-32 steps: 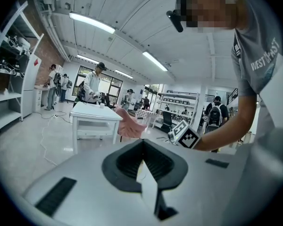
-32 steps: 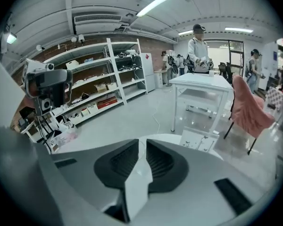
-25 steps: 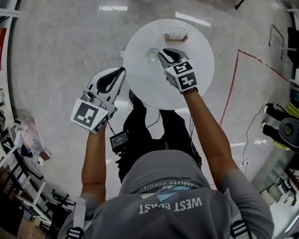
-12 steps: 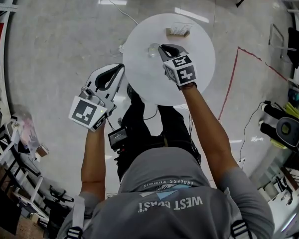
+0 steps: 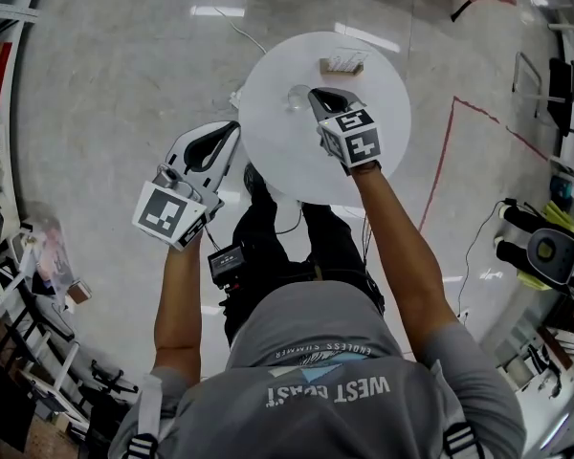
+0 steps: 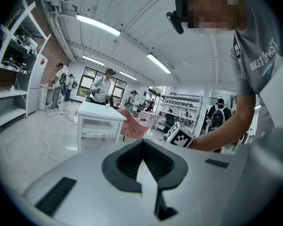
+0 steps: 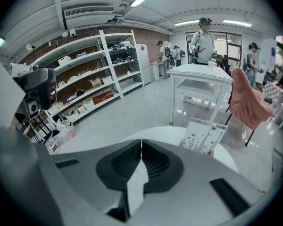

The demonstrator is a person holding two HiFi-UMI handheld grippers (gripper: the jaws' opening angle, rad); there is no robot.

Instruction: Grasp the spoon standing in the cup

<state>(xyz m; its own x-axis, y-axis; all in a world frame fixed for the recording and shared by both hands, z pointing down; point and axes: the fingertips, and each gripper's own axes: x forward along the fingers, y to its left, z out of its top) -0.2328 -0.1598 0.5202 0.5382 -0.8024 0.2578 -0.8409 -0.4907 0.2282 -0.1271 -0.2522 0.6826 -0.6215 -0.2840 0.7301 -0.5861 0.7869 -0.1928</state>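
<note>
The right gripper (image 5: pixel 318 95), jaws closed on nothing, hovers over a round white table (image 5: pixel 277 151) just beside a clear cup (image 5: pixel 296 98). The left gripper (image 5: pixel 231 130), also closed and empty, hangs beside the table's edge.

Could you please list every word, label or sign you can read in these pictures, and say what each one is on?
"WEST COAST": on the person's grey shirt, upside down in the head view.
"ENDLESS SUMMER": smaller print, same shirt.
Card on the round table: print too small to read.
</note>
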